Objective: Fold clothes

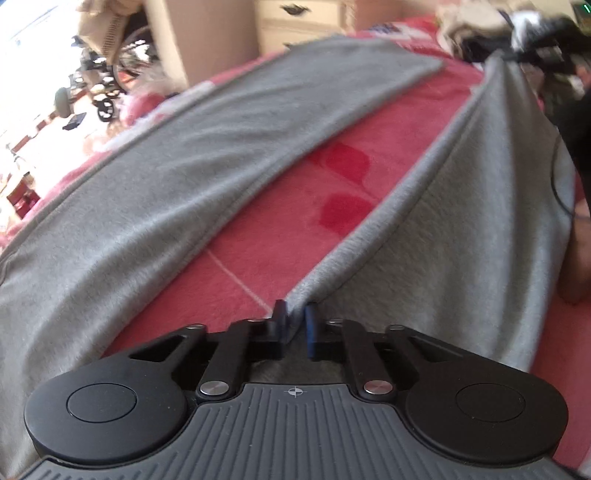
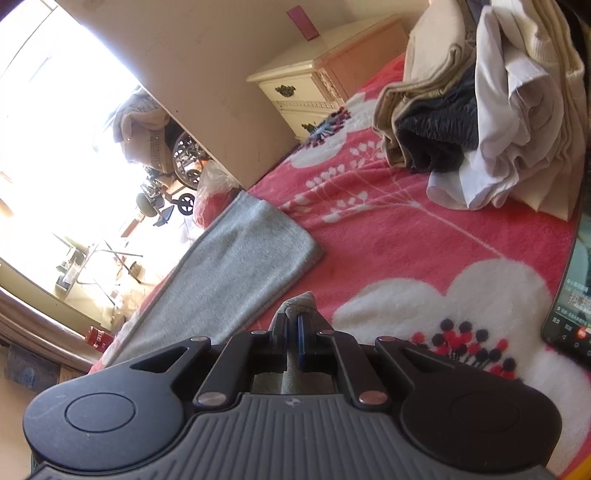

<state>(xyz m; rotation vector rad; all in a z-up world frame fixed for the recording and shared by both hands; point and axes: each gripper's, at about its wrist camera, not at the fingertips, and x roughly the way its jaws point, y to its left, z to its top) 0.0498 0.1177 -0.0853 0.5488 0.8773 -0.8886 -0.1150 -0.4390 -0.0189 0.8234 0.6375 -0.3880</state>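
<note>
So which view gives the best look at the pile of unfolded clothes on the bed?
The right wrist view: the pile of clothes, cream, white and dark pieces, sits in plain sight on the pink floral blanket. The left wrist view catches only a blurred patch of it at the top edge.

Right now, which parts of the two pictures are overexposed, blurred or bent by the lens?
Left wrist view: the upper left is blown out white; the far end of the grey trousers and the right gripper holding it look motion-blurred; the pink blanket bows with fisheye curvature. Right wrist view: the window area at left is washed out; the clothes pile stays fairly sharp.
</note>
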